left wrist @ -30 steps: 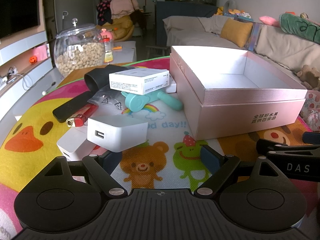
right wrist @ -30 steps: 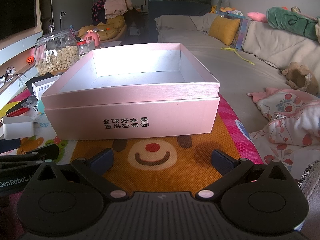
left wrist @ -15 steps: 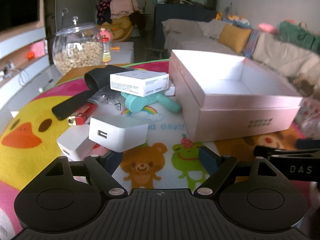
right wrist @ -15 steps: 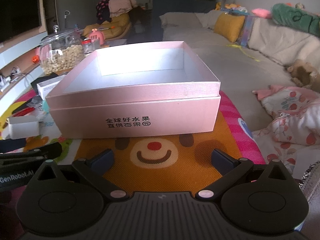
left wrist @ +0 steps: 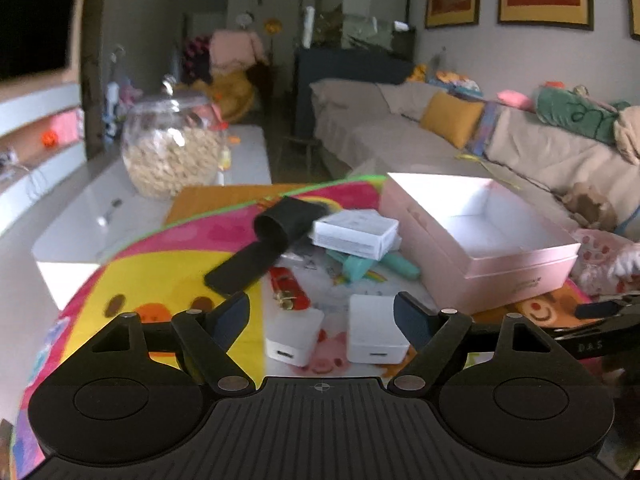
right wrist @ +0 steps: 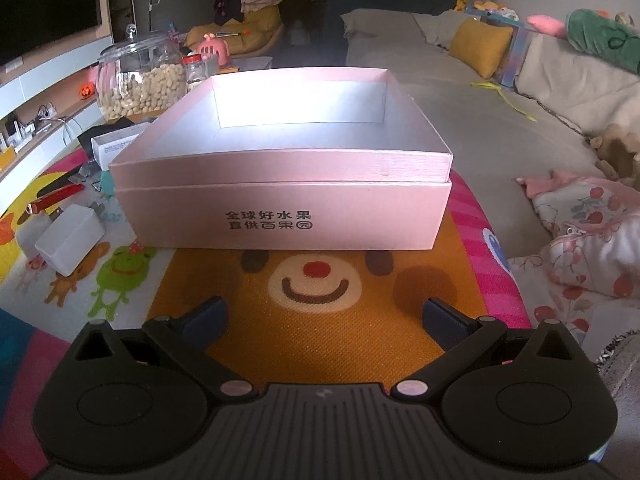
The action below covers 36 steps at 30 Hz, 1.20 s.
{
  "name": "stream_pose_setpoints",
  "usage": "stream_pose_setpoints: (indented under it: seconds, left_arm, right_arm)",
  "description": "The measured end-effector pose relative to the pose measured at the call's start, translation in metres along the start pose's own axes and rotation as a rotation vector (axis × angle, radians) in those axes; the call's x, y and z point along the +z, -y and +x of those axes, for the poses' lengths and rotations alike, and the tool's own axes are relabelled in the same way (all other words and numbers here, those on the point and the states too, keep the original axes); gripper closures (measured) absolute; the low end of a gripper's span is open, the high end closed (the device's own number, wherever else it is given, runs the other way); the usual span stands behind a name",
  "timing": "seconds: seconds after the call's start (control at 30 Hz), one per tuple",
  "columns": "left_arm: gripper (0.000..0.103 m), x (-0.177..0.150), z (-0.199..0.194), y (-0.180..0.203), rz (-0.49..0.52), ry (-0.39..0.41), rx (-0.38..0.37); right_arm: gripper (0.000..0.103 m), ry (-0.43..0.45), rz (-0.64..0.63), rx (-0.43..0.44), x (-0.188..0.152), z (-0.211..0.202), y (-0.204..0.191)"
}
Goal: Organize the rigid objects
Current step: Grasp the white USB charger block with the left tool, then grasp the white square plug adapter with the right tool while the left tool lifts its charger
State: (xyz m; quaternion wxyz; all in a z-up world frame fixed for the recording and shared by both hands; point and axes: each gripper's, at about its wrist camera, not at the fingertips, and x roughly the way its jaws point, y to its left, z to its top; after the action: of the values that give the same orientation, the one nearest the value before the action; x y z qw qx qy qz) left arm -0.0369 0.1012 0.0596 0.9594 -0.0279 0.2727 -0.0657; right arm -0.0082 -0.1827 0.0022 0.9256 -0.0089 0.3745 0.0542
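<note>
Left gripper fingers spread wide, nothing between them, hovering over two white chargers: left charger and right charger, side by side on the cartoon mat, USB ports facing the camera. Just beyond them a red lighter, then a black flat remote-like object, a black rolled sleeve, a teal plastic item partly under a white carton with small print on its side, too blurred to read. Pink box sits open-topped to the right of the clutter, white inside, nothing in it; dark print on its front wall, unreadable in the left view. "DAS" reads on the black tool at the right edge of the left view. Right gripper also wide apart, holding nothing, over the orange bear face on the mat, facing the pink box front wall, which reads "全球好水果 / 直供百果园" in black. In the right view one white charger lies left of the box, prongs up-left, the red lighter beyond it, the white carton against the box's left rear. Glass jar of pale round nuts stands behind on the white table. Mat text hidden here.
</note>
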Motion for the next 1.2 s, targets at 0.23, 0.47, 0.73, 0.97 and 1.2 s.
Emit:
stream_pose_setpoints:
  seconds: [0.23, 0.47, 0.73, 0.97, 1.2]
  left_arm:
    - [0.02, -0.003, 0.038, 0.049, 0.112, -0.116, -0.043]
    - [0.024, -0.012, 0.067, 0.044, 0.081, -0.159, 0.004]
    - [0.053, -0.021, 0.073, 0.043, 0.117, -0.118, -0.016]
    - [0.053, -0.027, 0.028, 0.012, 0.006, -0.058, -0.111]
    - [0.054, -0.015, -0.045, -0.062, -0.155, 0.121, 0.026]
  right_arm:
    - [0.0, -0.005, -0.007, 0.001, 0.001, -0.001, 0.0]
    - [0.0, -0.007, -0.017, 0.016, 0.001, -0.002, 0.002]
    - [0.004, 0.014, -0.019, 0.025, -0.001, -0.005, 0.001]
    - [0.011, 0.231, -0.061, 0.056, -0.005, -0.039, -0.021]
    - [0.011, 0.196, -0.173, 0.348, 0.023, -0.052, -0.084]
